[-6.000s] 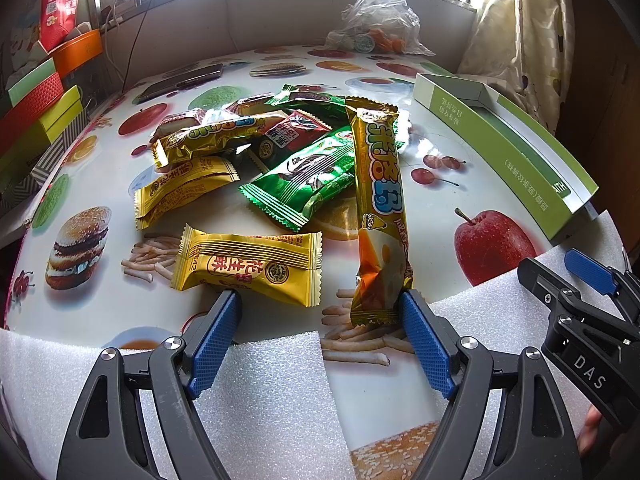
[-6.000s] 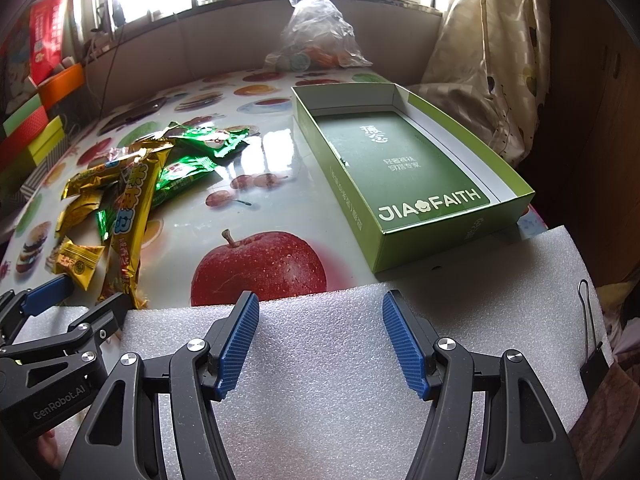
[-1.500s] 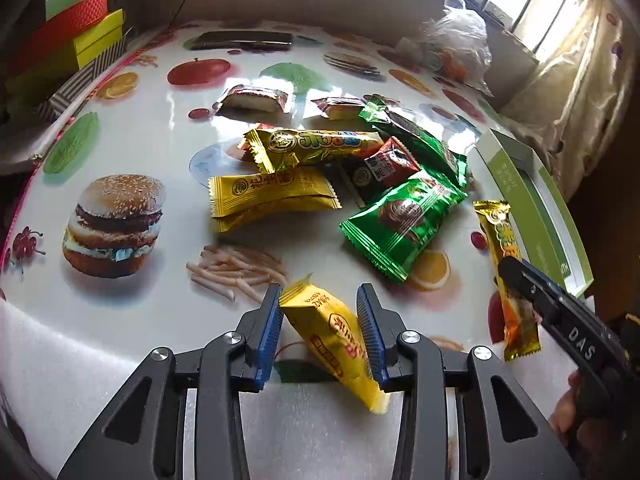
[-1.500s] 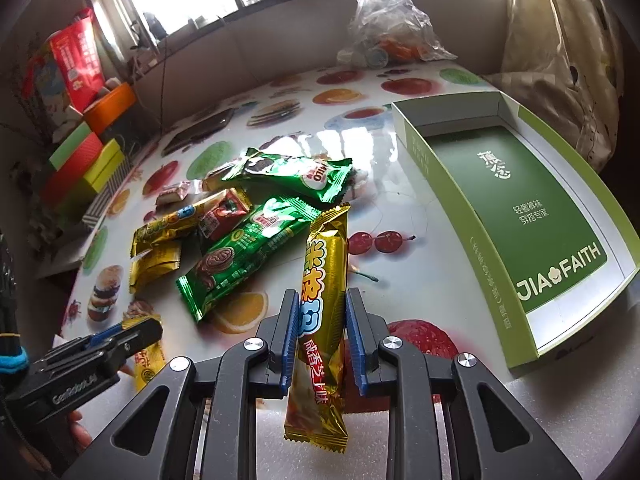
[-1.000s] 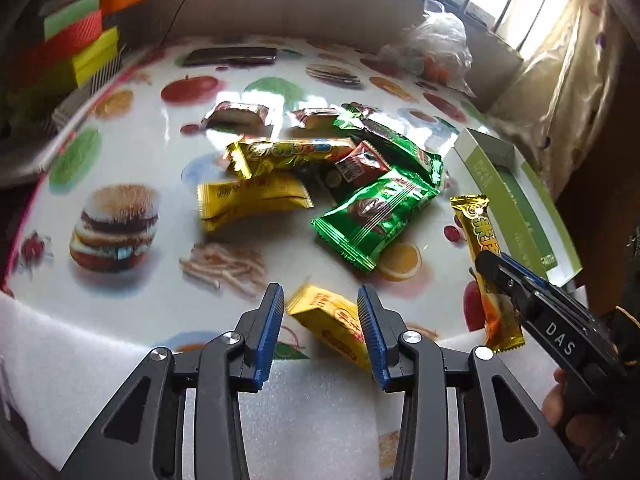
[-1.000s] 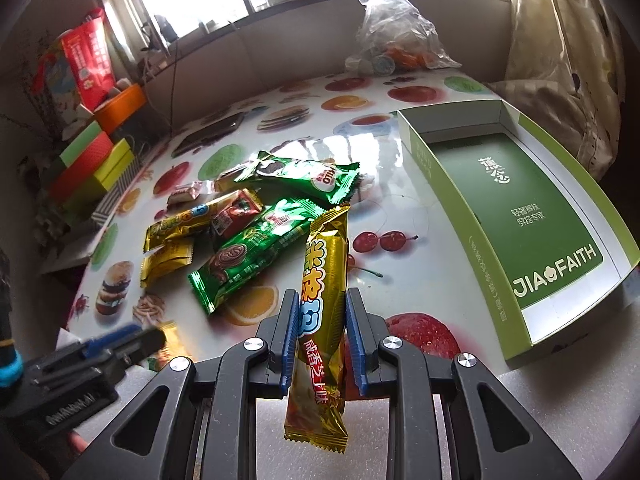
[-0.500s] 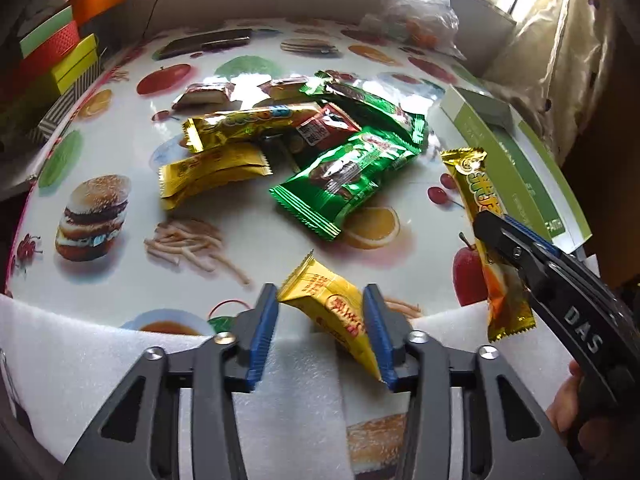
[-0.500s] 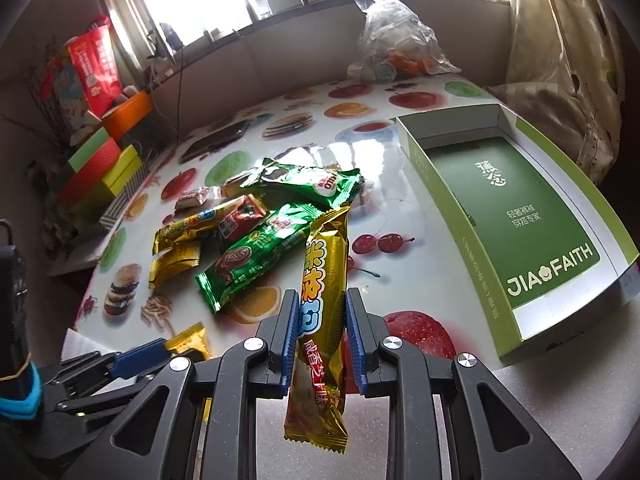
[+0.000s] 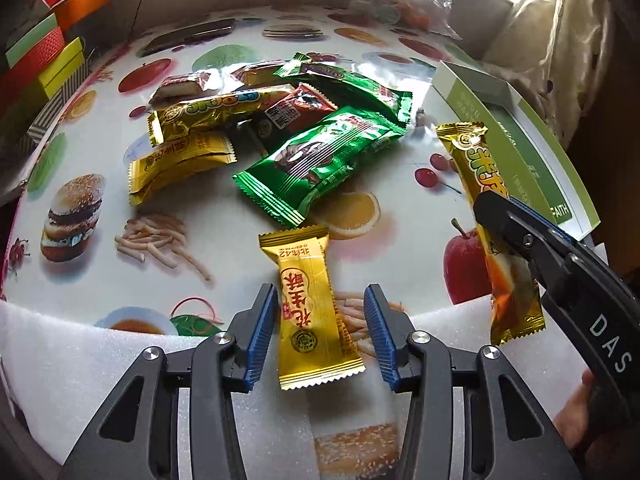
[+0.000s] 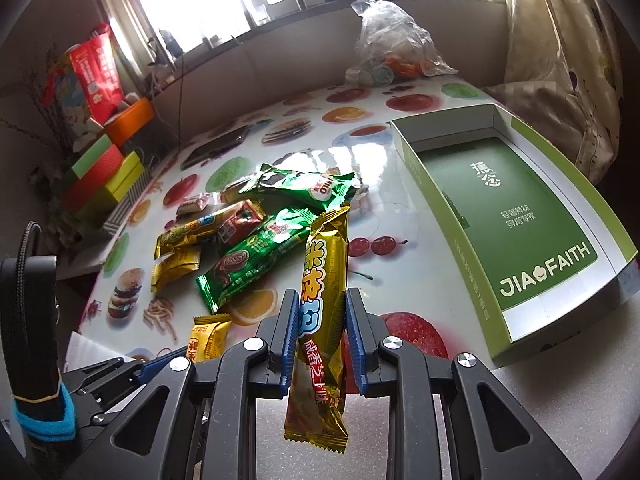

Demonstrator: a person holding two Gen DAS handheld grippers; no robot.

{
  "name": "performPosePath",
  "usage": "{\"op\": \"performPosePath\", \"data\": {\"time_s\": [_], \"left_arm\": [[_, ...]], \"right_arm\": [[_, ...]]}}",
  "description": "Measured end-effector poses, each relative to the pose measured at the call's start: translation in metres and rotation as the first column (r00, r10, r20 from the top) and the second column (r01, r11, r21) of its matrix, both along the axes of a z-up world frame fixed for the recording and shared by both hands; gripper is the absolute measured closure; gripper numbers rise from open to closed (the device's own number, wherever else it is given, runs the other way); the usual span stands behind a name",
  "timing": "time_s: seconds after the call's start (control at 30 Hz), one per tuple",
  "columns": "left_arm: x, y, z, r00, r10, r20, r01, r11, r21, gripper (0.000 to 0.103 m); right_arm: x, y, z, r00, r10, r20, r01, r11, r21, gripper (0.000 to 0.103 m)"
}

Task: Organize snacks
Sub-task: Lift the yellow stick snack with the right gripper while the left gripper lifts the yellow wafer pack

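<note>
A small yellow snack packet (image 9: 312,312) lies flat at the table's front edge, between the fingers of my left gripper (image 9: 320,292). Its jaws are closing, but a gap shows on both sides and the blue pads (image 9: 262,328) do not touch the packet. My right gripper (image 10: 321,294) is shut on a long golden snack bar (image 10: 326,256), which hangs tilted above the table. That bar (image 9: 476,168) and the right gripper (image 9: 516,232) also show at the right of the left wrist view. A pile of snack packets (image 9: 316,160) lies mid-table. An open green box (image 10: 416,168) stands to the right.
White foam (image 9: 80,360) lines the table's front edge. A clear plastic bag (image 10: 384,48) sits at the back by the window wall. Coloured boxes (image 9: 40,52) stack up at the left, with a dark phone (image 9: 188,38) near them. A hand (image 9: 576,412) holds the right gripper.
The yellow packet, earlier tilted between the left pads, now lies flat with the jaws wider apart. The left gripper has shifted across the front edge. The right gripper still holds its bar.
</note>
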State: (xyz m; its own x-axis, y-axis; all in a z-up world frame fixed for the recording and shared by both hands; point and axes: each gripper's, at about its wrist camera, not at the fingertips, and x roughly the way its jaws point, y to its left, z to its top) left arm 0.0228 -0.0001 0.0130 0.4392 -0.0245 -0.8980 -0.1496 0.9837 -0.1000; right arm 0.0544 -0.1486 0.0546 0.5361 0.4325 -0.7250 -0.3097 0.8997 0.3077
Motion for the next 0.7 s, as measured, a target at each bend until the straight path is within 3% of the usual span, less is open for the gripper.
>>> {"op": "performPosePath", "data": {"time_s": [0.03,0.37,0.7], "left_arm": [[0.001,0.0,0.0,1.0,-0.001,0.004,0.001,1.0,0.007,0.077],[0.002,0.006,0.006,0.999,-0.01,0.034,0.011,1.0,-0.024,0.078],[0.009,0.005,0.04,0.991,-0.048,0.127,0.055,0.997,-0.051,0.078]], "right_arm": [[0.0,0.0,0.0,1.0,-0.001,0.0,0.001,1.0,-0.002,0.081],[-0.002,0.001,0.0,1.0,-0.005,-0.001,0.005,1.0,-0.012,0.081],[0.003,-0.006,0.018,0.999,-0.025,0.03,0.025,1.0,-0.008,0.081]]}}
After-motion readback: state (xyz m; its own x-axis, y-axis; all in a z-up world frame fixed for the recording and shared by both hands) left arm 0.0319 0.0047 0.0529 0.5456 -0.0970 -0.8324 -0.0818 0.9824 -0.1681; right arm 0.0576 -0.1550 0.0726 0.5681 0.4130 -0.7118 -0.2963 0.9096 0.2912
